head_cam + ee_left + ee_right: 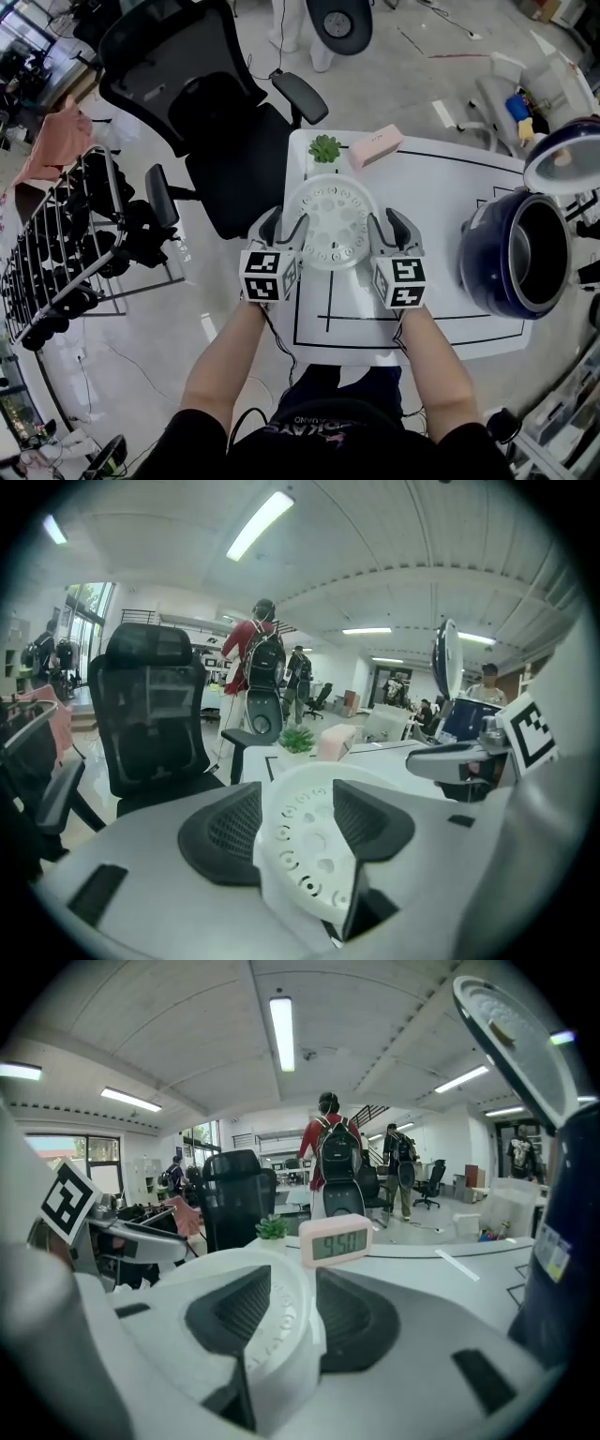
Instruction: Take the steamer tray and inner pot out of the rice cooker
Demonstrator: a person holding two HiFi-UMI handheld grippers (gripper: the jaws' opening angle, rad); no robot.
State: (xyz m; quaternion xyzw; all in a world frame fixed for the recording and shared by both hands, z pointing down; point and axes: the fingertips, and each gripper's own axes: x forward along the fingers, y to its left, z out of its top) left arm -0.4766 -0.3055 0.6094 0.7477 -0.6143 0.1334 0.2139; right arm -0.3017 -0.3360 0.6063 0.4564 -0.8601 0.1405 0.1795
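Observation:
The white round steamer tray (330,220) with holes lies low over the left part of the white table (450,187); I cannot tell whether it rests there. My left gripper (284,228) straddles its left rim and my right gripper (392,228) its right rim. In the left gripper view the thin tray (309,846) wall stands between the jaws with slack, so the left gripper (295,817) is open. In the right gripper view the tray (277,1335) rim sits loosely inside the open right gripper (292,1312). The dark blue rice cooker (514,253) stands at the right, lid (562,155) up, inner pot (542,251) inside.
A pink digital clock (375,145) and a small green plant (325,147) stand at the table's far edge beyond the tray. A black office chair (216,122) is against the table's left side. A metal rack (56,253) stands on the floor at the far left.

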